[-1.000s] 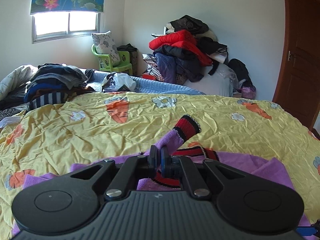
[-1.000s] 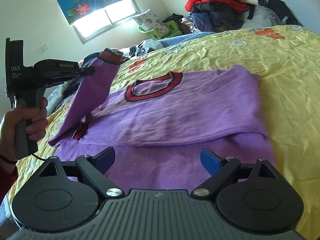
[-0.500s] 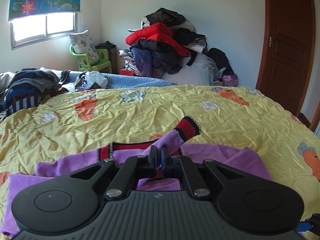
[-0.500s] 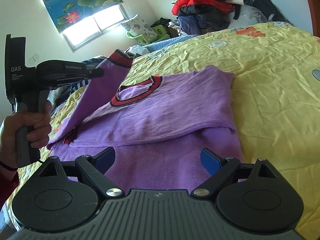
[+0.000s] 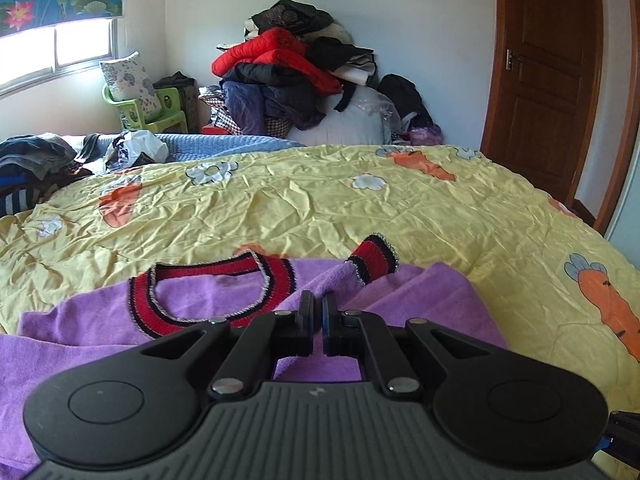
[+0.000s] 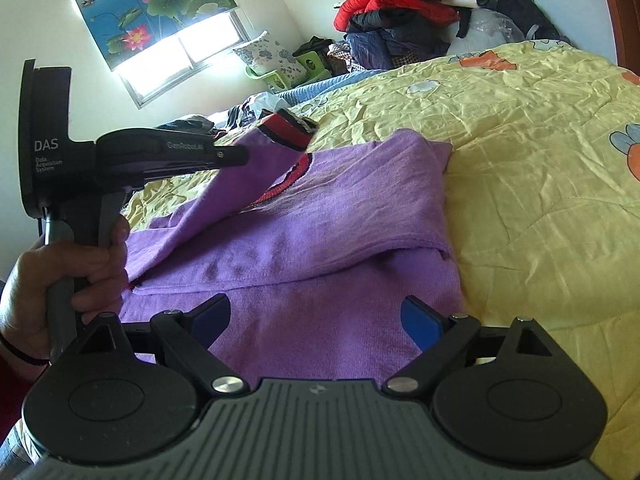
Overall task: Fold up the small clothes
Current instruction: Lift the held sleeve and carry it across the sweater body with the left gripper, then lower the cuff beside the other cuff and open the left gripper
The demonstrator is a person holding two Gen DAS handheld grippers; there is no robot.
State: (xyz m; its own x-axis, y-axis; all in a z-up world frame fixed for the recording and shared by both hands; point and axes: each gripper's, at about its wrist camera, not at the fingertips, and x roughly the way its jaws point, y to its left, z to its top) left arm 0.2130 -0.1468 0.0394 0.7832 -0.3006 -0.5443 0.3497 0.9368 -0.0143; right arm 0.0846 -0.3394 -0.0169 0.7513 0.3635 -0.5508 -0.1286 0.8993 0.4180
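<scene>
A small purple sweater (image 5: 420, 300) with a red and black collar (image 5: 208, 292) lies on the yellow bedspread (image 5: 320, 200). My left gripper (image 5: 315, 308) is shut on its left sleeve (image 5: 340, 280), holding the red cuff (image 5: 374, 258) raised over the sweater's body. In the right wrist view the left gripper (image 6: 236, 156) holds that sleeve (image 6: 248, 184) up across the chest. The sweater (image 6: 320, 248) has its right side folded inward. My right gripper (image 6: 316, 320) is open and empty just above the sweater's lower part.
A pile of jackets (image 5: 288, 80) is heaped against the far wall. A stack of folded clothes (image 5: 32, 160) sits at the bed's left. A green chair with a pillow (image 5: 144, 100) stands under the window. A brown door (image 5: 548, 72) is on the right.
My left gripper has carried the sleeve to the right across the sweater, so the cuff now hangs over the collar's right side. The right gripper has stayed open over the hem.
</scene>
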